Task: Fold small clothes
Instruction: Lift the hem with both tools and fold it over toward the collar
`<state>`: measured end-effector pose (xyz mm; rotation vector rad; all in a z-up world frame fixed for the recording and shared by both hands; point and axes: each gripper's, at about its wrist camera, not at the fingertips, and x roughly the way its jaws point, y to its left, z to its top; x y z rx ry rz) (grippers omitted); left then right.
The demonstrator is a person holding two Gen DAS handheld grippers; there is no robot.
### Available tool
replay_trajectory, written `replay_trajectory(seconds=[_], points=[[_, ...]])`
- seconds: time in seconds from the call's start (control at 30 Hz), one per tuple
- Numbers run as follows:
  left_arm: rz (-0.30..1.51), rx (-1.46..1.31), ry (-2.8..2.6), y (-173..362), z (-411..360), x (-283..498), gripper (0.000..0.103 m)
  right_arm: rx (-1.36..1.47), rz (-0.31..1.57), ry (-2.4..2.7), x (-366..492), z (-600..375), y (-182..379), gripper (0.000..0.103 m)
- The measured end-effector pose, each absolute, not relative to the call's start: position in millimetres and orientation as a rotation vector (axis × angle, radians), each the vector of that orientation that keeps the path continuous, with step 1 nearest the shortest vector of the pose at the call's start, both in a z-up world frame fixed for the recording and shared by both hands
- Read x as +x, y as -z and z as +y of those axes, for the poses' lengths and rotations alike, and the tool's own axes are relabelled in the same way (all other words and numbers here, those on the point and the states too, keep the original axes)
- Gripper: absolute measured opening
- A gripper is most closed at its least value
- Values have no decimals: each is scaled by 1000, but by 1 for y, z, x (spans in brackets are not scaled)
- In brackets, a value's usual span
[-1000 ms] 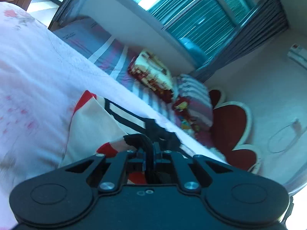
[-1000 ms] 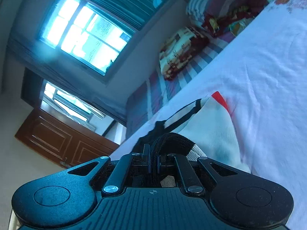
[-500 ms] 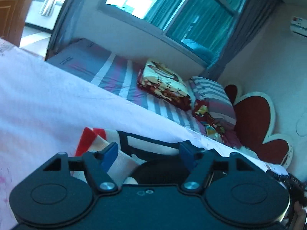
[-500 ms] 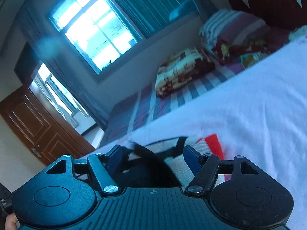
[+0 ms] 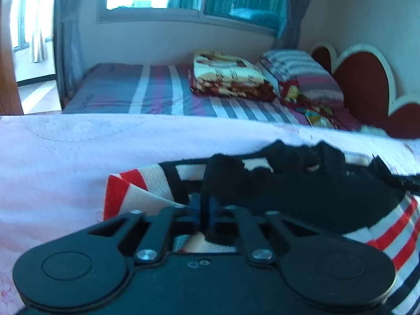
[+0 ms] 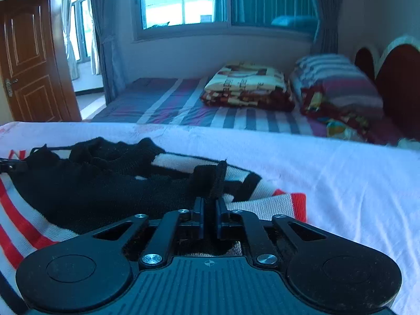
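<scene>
A small knit sweater point(image 5: 302, 197), black with white and red stripes, lies on the white bed sheet point(image 5: 65, 157). It also shows in the right wrist view point(image 6: 92, 186). My left gripper point(image 5: 204, 204) is shut with a narrow gap, low over the sweater's left edge near a black cuff; whether cloth is between the fingers is hidden. My right gripper point(image 6: 209, 208) is shut the same way at the sweater's right edge, beside an upright black cuff point(image 6: 210, 178).
Behind the sheet is a striped bed point(image 6: 183, 105) with a folded patterned blanket point(image 6: 249, 86) and striped pillows point(image 6: 338, 78). A red headboard point(image 5: 367, 84) stands at the right. A wooden door point(image 6: 31, 60) is at the far left.
Both grippers were shut on the sweater, opened half a second ago, and are shut again now. Both views have levelled out and sit low at the sweater's edges.
</scene>
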<state>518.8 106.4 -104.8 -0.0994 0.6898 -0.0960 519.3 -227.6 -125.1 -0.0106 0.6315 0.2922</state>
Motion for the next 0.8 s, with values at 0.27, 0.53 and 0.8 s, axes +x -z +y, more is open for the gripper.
replay_trajectory(seconds=[0.27, 0.53, 0.8], points=[[478, -137, 4, 73, 104, 512, 3, 75, 477, -188, 519, -239, 110, 6], [674, -31, -46, 112, 89, 542, 15, 87, 650, -151, 541, -239, 146, 14], [548, -5, -2, 73, 63, 514, 58, 110, 549, -222, 521, -233, 106, 51]])
